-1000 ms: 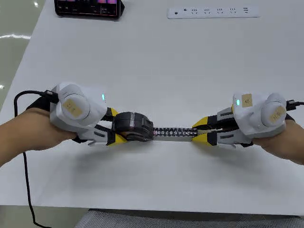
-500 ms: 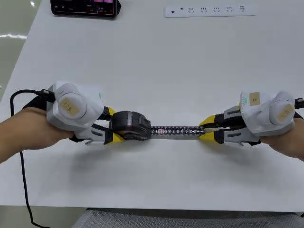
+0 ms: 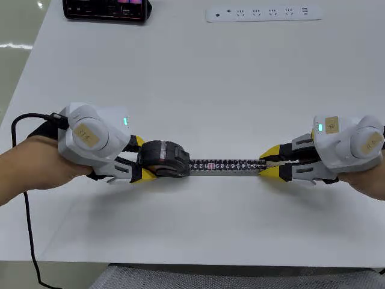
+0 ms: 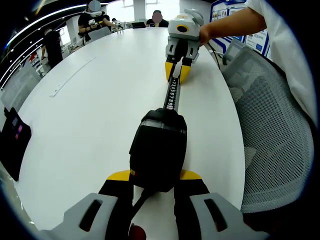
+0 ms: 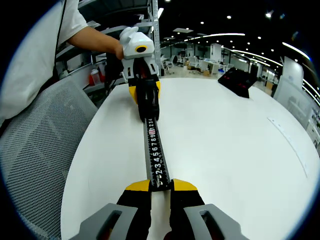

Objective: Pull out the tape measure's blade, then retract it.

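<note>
Work sits near the front edge of the tabletop (image 3: pixel 198 90), roughly centred. Left gripper (image 3: pixel 144 160) is clenched on the tape measure (image 3: pixel 163 159). Right gripper (image 3: pixel 265 164) is clamped on the tip of the blade (image 3: pixel 222 165). I'd keep the pull straight along the blade, low over the tabletop, case held still, no twist. The end hook is hidden in the jaws, so the bite is probably fine. Versus 0.5 s ago, the right gripper is nearer the right edge with more blade out, and the case is about where it was.
</note>
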Motion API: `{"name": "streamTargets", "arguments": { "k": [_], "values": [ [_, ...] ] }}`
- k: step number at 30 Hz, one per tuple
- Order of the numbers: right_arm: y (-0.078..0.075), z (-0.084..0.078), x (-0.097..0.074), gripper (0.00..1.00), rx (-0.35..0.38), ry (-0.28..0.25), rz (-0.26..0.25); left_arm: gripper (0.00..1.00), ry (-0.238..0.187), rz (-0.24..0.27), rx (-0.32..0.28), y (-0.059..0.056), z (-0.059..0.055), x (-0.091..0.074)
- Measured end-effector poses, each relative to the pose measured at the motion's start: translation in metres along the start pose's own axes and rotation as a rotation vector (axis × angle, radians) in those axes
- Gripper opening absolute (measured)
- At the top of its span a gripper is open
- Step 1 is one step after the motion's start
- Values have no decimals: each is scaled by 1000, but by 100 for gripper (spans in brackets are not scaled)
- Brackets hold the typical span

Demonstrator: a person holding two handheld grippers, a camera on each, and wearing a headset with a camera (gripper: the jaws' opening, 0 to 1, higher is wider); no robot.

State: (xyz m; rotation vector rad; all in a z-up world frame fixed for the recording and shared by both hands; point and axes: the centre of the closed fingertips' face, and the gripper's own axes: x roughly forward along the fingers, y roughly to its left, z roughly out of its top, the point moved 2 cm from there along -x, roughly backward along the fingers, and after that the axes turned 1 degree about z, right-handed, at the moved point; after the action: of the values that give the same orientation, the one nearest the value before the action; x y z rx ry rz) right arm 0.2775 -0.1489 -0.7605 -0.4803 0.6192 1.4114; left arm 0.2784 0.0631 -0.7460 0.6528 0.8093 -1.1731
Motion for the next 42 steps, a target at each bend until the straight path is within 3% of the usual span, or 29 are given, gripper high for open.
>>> {"name": "streamTargets", "arguments": {
  "k": [42],
  "values": [
    [-6, -29, -36, 9, -11, 82, -16, 26, 5, 4, 0, 0, 0, 0]
  ]
}}
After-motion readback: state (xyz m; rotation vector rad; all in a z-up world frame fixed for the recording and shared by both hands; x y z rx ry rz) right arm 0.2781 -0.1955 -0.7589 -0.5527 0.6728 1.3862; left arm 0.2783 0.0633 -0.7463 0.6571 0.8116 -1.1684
